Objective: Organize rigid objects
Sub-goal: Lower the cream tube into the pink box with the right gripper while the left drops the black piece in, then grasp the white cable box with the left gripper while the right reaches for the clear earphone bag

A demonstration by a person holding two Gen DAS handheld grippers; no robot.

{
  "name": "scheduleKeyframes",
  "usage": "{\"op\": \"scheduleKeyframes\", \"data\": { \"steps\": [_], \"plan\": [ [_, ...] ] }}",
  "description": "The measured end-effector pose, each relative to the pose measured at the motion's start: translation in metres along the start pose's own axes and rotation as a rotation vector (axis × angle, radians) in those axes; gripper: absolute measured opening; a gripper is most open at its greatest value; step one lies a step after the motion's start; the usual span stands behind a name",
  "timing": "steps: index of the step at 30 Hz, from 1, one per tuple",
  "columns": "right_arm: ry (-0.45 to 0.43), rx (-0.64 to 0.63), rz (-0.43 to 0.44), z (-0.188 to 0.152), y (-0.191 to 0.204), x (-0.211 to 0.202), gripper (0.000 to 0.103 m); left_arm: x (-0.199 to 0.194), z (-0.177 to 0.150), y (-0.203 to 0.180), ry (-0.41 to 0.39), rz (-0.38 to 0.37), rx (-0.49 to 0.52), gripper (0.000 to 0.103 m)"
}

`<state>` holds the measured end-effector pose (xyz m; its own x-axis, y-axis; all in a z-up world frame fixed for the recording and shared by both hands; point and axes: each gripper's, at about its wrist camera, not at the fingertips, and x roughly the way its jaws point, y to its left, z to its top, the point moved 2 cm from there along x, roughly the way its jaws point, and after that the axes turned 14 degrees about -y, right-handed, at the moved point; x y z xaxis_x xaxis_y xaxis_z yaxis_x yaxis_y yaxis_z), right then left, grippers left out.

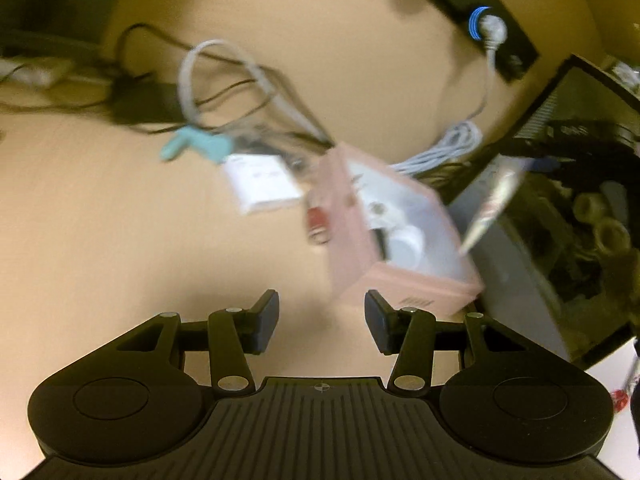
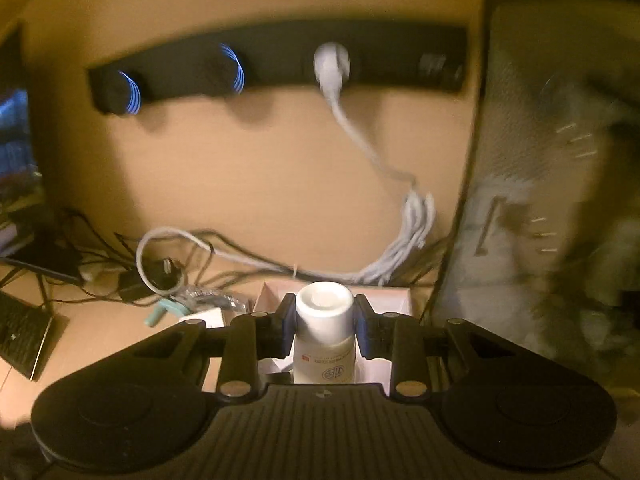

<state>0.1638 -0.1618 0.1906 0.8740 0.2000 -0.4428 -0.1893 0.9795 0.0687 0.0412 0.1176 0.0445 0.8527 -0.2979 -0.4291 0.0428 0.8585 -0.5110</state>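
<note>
My right gripper (image 2: 324, 322) is shut on a white bottle (image 2: 325, 332) with a white cap, held upright above a pink box (image 2: 394, 300). In the left wrist view the same pink box (image 1: 360, 248) lies on the wooden desk, its open top showing white items inside. My left gripper (image 1: 322, 320) hangs open just in front of the box, nothing between its fingers. A small white packet (image 1: 262, 184) and a teal clip (image 1: 200, 146) lie to the left of the box. The picture is blurred by motion.
A black power strip (image 2: 280, 64) with blue-lit sockets and a white plug (image 2: 332, 60) runs along the wall. Tangled cables (image 1: 224, 92) lie behind the box. A black storage case (image 1: 560, 208) stands at the right, a keyboard (image 2: 24, 332) at the left.
</note>
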Motion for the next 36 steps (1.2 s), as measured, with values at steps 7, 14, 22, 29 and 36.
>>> {"op": "scheduleKeyframes", "data": {
  "steps": [7,14,22,29,36],
  "plan": [
    [0.002,0.009,-0.029,-0.030,0.002,0.034,0.054,-0.014,-0.010,0.041,0.040,0.148,0.008,0.052],
    [-0.110,-0.161,-0.058,-0.105,0.029,-0.008,0.065,0.016,0.000,0.037,0.078,0.140,0.031,0.052],
    [-0.030,-0.114,-0.036,-0.168,0.031,-0.051,0.067,0.104,0.041,-0.003,0.091,0.096,0.075,0.052],
    [0.000,-0.104,-0.077,-0.196,0.027,-0.065,0.067,0.175,0.076,-0.019,0.107,0.150,0.314,0.052],
    [0.083,-0.032,-0.099,-0.222,0.014,-0.070,0.067,0.216,0.081,-0.012,0.088,0.213,0.336,0.051]
  ]
}}
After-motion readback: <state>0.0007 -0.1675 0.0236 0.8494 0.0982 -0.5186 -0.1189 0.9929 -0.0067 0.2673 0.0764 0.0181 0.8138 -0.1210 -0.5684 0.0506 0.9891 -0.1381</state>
